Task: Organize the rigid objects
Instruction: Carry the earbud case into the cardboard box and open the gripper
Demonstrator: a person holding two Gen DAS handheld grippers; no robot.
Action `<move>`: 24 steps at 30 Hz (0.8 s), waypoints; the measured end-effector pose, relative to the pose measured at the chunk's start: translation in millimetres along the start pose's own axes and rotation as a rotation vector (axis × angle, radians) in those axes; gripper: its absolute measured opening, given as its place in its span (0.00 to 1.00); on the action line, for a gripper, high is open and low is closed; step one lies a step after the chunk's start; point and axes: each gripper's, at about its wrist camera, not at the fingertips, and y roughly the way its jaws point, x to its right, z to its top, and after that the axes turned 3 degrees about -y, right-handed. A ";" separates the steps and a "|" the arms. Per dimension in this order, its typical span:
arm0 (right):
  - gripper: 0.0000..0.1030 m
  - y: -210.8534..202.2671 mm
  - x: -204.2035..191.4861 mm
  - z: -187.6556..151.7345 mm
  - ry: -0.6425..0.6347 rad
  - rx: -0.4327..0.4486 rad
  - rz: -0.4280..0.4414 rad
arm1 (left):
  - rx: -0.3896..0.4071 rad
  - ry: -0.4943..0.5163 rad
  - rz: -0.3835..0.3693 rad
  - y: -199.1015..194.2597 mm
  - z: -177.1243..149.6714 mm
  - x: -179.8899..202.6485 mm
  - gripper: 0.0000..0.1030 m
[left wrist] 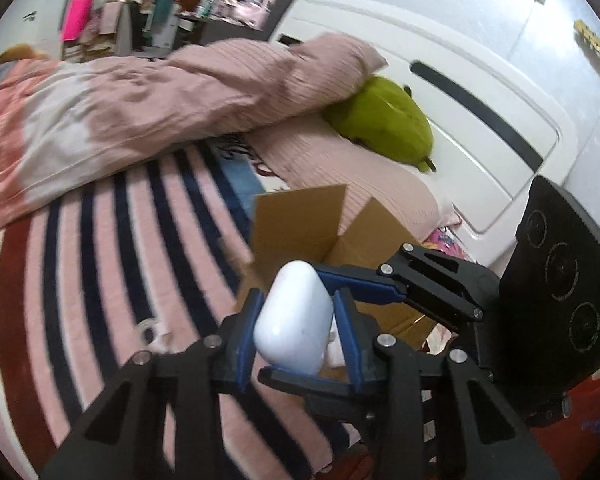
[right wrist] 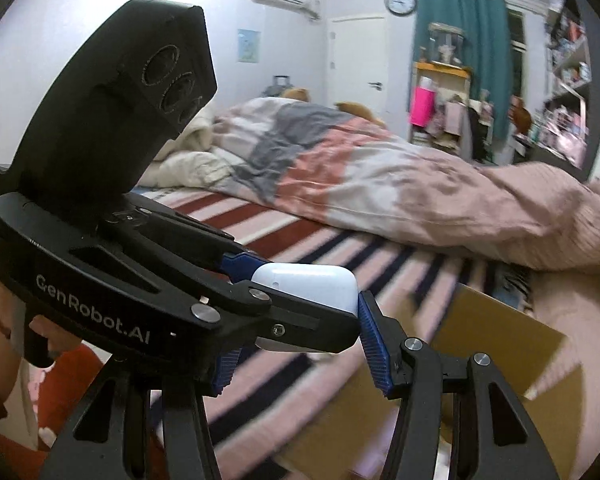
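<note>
My left gripper (left wrist: 296, 320) is shut on a white earbud case (left wrist: 294, 318), held between its blue pads above the open cardboard box (left wrist: 300, 220) on the striped bed. In the right wrist view the left gripper (right wrist: 300, 304) crosses in front with the white case (right wrist: 312, 286) in its jaws. My right gripper (right wrist: 300, 356) is open and empty, just below and around the left gripper's tip; the box (right wrist: 500, 344) lies beneath to the right. In the left wrist view the right gripper's open fingers (left wrist: 364, 284) reach in from the right beside the case.
A striped bedsheet (left wrist: 100, 240) covers the bed. A rumpled pink duvet (left wrist: 140, 112) lies behind. A green plush (left wrist: 384, 124) rests on a pink pillow by the white headboard (left wrist: 460, 100). A small white item (left wrist: 152, 334) lies on the sheet left of the box.
</note>
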 end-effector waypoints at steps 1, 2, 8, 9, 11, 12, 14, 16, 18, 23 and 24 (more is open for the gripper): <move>0.48 -3.4 10.3 -3.3 0.015 -0.013 -0.015 | -0.021 0.012 -0.004 11.8 4.7 6.6 0.31; 0.48 -5.9 19.1 -6.0 0.029 -0.028 -0.026 | -0.039 0.018 -0.009 23.1 7.9 12.1 0.30; 0.48 -10.5 60.4 -32.8 0.078 -0.143 -0.097 | -0.120 0.065 -0.014 69.7 12.6 36.5 0.29; 0.48 -10.1 65.5 -37.3 0.091 -0.157 -0.099 | -0.115 0.082 0.001 72.4 13.7 40.3 0.29; 0.47 -13.2 76.4 -44.1 0.145 -0.167 -0.062 | -0.132 0.076 -0.017 77.3 16.4 42.1 0.29; 0.47 -15.7 80.5 -46.3 0.168 -0.168 -0.054 | -0.133 0.069 -0.023 79.1 17.5 42.1 0.29; 0.45 -20.3 83.1 -47.3 0.167 -0.166 -0.068 | -0.133 0.071 -0.022 79.4 17.7 41.5 0.29; 0.45 -22.2 84.5 -48.3 0.165 -0.168 -0.074 | -0.137 0.072 -0.021 81.0 17.8 42.4 0.29; 0.45 -21.4 85.6 -49.2 0.166 -0.174 -0.075 | -0.134 0.075 -0.011 79.0 17.0 42.2 0.29; 0.46 -18.5 84.1 -46.5 0.183 -0.196 -0.089 | -0.098 0.070 0.016 66.4 14.6 39.4 0.52; 0.49 -18.7 83.8 -46.0 0.185 -0.199 -0.094 | -0.084 0.068 0.022 60.4 14.1 37.9 0.54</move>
